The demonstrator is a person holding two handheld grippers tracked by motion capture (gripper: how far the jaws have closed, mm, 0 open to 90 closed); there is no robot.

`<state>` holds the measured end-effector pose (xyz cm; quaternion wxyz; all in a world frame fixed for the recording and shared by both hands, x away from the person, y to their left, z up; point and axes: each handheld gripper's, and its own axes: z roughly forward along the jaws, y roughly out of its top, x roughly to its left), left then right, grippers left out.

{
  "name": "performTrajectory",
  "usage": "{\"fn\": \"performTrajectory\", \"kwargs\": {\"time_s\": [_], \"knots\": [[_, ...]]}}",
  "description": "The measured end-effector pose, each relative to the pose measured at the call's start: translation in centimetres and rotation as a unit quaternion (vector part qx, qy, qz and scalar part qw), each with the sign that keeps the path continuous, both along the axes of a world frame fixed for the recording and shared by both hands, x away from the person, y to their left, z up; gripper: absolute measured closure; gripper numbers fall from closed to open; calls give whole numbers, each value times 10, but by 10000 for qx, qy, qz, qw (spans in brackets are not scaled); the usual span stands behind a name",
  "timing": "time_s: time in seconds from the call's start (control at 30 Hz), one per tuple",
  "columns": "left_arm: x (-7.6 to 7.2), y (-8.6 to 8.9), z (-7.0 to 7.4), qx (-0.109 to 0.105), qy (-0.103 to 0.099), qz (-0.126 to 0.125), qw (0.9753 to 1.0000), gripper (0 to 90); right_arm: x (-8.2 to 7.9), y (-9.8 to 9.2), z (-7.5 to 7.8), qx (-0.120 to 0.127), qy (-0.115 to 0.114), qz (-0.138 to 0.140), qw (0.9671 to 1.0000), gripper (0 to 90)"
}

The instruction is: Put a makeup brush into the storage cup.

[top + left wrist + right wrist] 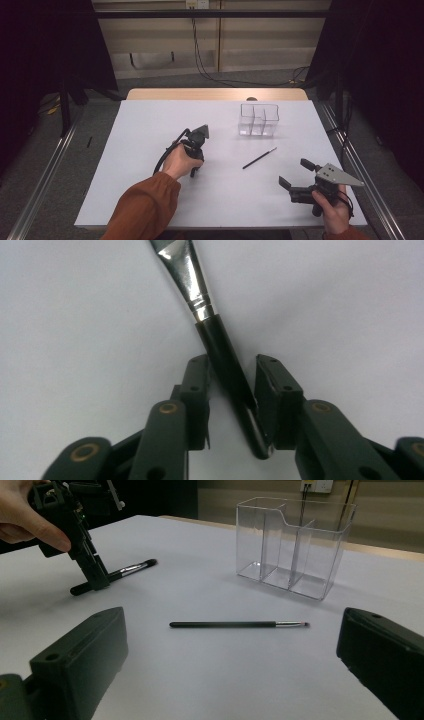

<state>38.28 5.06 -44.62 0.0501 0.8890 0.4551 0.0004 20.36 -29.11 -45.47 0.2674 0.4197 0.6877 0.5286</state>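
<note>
Brushes are going into the clear organizer (pixel 258 120), judging by the layout. Left gripper (pixel 231 371) is tipping down onto the table (pixel 150 125), its jaws straddling the black handle of a flat makeup brush (pixel 220 347) near its end, not visibly clamping yet, likely so the brush can be lifted. Right gripper (pixel 230 655) is hovering spread wide, aiming at the thin liner brush (pixel 235 624) lying just in front of the organizer, probably lining up its own pick.

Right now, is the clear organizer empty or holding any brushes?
Empty: the clear organizer shows bare compartments, and both brushes lie on the table.
</note>
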Motion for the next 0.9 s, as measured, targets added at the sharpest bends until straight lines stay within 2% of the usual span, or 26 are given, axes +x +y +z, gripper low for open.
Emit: {"fn": "performTrajectory", "kwargs": {"time_s": [0.13,0.33,0.47,0.73,0.9], "knots": [[3,3,0,21,32,-75,10000,788,0,0,0,-11,4,6,10000,0],[4,3,0,21,60,-175,9998,795,0,0,0,-8,0,8,10000,0],[3,9,0,-171,34,-253,9995,797,0,0,0,-6,-2,4,10000,0],[4,22,0,-655,60,-150,9977,798,1,0,0,-7,5,-3,10000,0],[3,27,0,-807,-5,-142,9966,798,1,0,0,-8,6,-7,10000,0]]}}
